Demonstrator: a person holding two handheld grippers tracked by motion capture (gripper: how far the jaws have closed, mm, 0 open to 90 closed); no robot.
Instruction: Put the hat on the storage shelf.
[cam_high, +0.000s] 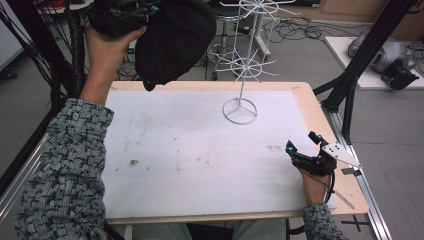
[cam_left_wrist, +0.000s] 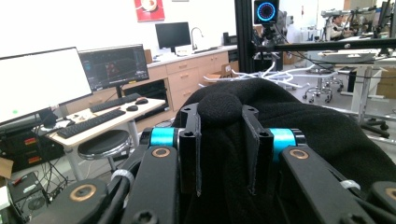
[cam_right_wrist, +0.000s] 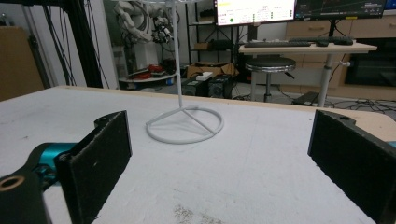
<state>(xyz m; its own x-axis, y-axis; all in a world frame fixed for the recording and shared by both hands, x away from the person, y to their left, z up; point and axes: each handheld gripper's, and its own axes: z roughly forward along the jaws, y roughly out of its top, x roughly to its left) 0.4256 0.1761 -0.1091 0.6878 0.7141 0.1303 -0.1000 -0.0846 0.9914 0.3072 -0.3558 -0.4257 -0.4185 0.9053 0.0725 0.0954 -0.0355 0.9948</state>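
A black knit hat (cam_high: 172, 42) hangs in the air above the table's far left corner. My left gripper (cam_high: 127, 17), held high in a hand, is shut on a fold of that black hat (cam_left_wrist: 219, 109), pinched between both jaws. A white wire stand (cam_high: 242, 65) with spoked tiers rises from a ring base (cam_high: 239, 110) on the far middle of the table. Its ring base (cam_right_wrist: 184, 125) lies ahead of my right gripper (cam_right_wrist: 219, 158). That right gripper (cam_high: 303, 142) rests open at the table's right edge with nothing between its pads.
The white mat (cam_high: 200, 150) covers the wooden table (cam_high: 320, 115). Black frame posts (cam_high: 350, 90) stand at the right and left. Stools, cables and desks with monitors (cam_left_wrist: 42, 79) surround the table.
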